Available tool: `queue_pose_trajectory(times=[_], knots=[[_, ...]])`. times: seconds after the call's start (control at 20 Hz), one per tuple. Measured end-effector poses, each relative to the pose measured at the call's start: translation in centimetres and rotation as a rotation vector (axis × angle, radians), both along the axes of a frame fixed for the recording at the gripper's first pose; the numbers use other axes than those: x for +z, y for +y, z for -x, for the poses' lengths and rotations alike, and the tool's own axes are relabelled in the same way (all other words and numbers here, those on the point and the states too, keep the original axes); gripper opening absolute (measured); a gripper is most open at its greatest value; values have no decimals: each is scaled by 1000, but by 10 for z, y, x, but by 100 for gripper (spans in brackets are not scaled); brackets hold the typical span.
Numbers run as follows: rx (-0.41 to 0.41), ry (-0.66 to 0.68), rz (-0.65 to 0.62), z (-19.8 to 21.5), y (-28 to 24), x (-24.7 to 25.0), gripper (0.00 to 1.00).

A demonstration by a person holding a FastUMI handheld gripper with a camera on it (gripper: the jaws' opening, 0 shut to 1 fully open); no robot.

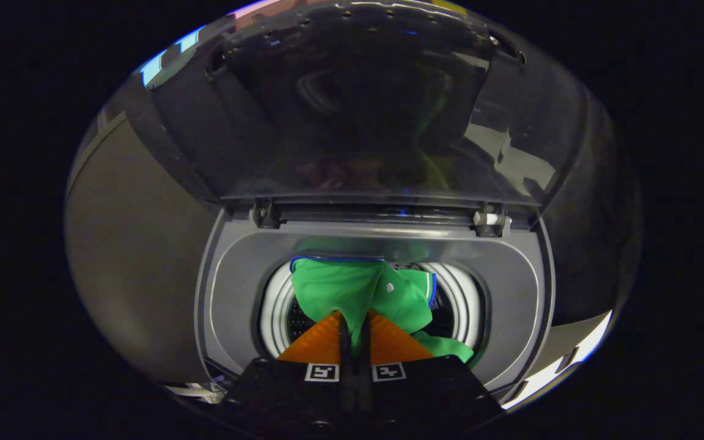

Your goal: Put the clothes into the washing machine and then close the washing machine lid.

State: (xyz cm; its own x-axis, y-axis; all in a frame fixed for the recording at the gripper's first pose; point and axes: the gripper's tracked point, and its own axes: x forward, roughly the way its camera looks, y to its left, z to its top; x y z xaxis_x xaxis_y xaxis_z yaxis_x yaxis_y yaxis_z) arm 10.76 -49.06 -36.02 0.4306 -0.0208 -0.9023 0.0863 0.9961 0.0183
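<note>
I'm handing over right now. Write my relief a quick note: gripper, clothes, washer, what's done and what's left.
Gripper: fingers nearly together, pinching a fold of the green garment.
Garment: hanging from the fingers over the drum opening of the washing machine, part of it already below the rim.
Lid: open, standing upright behind the opening.
Done: garment carried to the drum.
Left: lower and release it so it all lies inside, pull the gripper back, then swing the lid down shut.
</note>
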Motion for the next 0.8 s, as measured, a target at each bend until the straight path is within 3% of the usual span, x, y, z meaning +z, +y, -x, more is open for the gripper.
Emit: queue_pose_trajectory(times=[0.35, 0.5, 0.6, 0.7, 0.8], knots=[[19, 45, -4, 12, 3, -22, 8], [19, -21, -26, 0, 8, -25, 61], [16, -65, 56, -3, -12, -6, 97], [8, -109, 112, -10, -24, 15, 99], [-13, -117, 71, -11, -19, 37, 99]])
